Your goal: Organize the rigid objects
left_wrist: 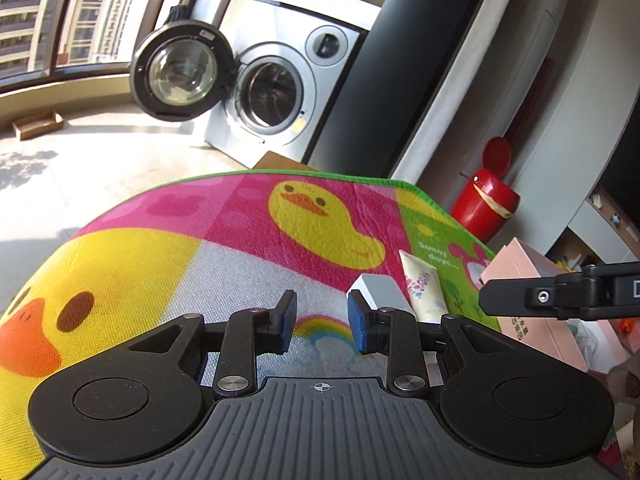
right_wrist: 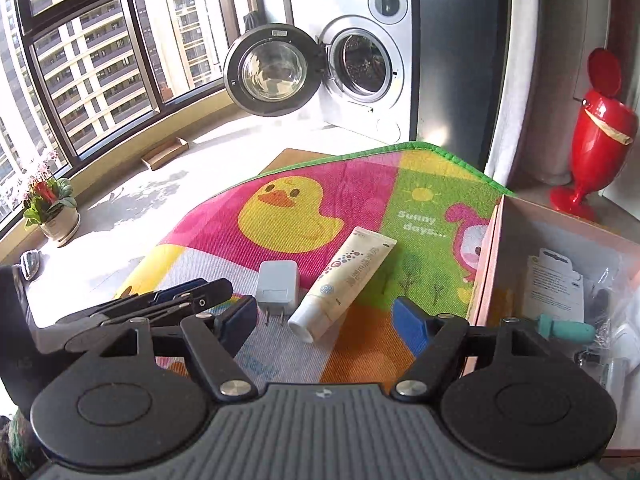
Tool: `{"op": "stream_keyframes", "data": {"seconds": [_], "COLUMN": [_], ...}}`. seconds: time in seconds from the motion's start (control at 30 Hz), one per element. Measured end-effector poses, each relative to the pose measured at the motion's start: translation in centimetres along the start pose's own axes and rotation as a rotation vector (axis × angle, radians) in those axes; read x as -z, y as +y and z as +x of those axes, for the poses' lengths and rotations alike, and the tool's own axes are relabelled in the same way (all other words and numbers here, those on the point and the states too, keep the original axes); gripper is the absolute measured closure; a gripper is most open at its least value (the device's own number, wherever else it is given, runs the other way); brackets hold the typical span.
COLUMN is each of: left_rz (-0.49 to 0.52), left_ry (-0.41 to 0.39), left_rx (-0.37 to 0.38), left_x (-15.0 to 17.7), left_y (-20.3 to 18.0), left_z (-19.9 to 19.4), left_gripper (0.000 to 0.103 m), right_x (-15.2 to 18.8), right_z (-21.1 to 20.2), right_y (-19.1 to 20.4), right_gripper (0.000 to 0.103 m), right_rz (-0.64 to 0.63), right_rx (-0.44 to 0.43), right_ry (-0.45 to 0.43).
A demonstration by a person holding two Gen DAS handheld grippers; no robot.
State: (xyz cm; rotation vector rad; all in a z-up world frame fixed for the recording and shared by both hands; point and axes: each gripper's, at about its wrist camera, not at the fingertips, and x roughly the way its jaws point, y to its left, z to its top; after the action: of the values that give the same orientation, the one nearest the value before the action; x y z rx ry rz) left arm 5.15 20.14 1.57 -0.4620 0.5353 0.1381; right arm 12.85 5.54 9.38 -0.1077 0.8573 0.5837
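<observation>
A white plug charger (right_wrist: 278,286) and a cream tube (right_wrist: 348,276) lie side by side on the colourful duck mat (right_wrist: 288,216). My right gripper (right_wrist: 326,322) hovers open just short of them, and the tube's cap end shows in the gap, untouched. At the right stands an open pink box (right_wrist: 490,272) holding a teal item (right_wrist: 564,328) and packets. My left gripper (left_wrist: 323,322) is open over the mat, with nothing between its blue pads; the charger (left_wrist: 380,290) and tube (left_wrist: 424,292) lie just beyond its right finger. The pink box (left_wrist: 532,276) sits further right.
A washing machine (right_wrist: 372,60) with its round door swung open stands beyond the mat. A red swing-lid bin (right_wrist: 596,128) is behind the box. A potted plant (right_wrist: 52,208) and a flat cardboard tray (right_wrist: 164,154) sit on the sunlit floor by the window.
</observation>
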Motion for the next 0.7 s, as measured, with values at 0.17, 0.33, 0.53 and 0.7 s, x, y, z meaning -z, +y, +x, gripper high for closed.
{"op": "stream_keyframes", "data": {"seconds": [0.17, 0.33, 0.53, 0.7], "left_rz": [-0.022, -0.020, -0.027, -0.022], "left_ry": [0.010, 0.007, 0.003, -0.010], "left_rx": [0.010, 0.015, 0.008, 0.003], "left_x": [0.0, -0.1, -0.1, 0.0], "left_y": [0.5, 0.5, 0.7, 0.6], "left_z": [0.1, -0.1, -0.1, -0.2], "left_gripper": [0.072, 0.072, 0.072, 0.072], "right_x": [-1.9, -1.7, 0.2, 3.0], "right_z": [6.1, 8.6, 6.6, 3.9], "right_y": [0.9, 0.3, 1.4, 2.1], "right_gripper": [0.028, 0.047, 0.067, 0.071], "right_rz": [-0.004, 0.009, -0.067, -0.109], "right_rx": [0.145, 0.147, 0.098, 0.054], "right_ry": [0.035, 0.106, 0.115, 0.126]}}
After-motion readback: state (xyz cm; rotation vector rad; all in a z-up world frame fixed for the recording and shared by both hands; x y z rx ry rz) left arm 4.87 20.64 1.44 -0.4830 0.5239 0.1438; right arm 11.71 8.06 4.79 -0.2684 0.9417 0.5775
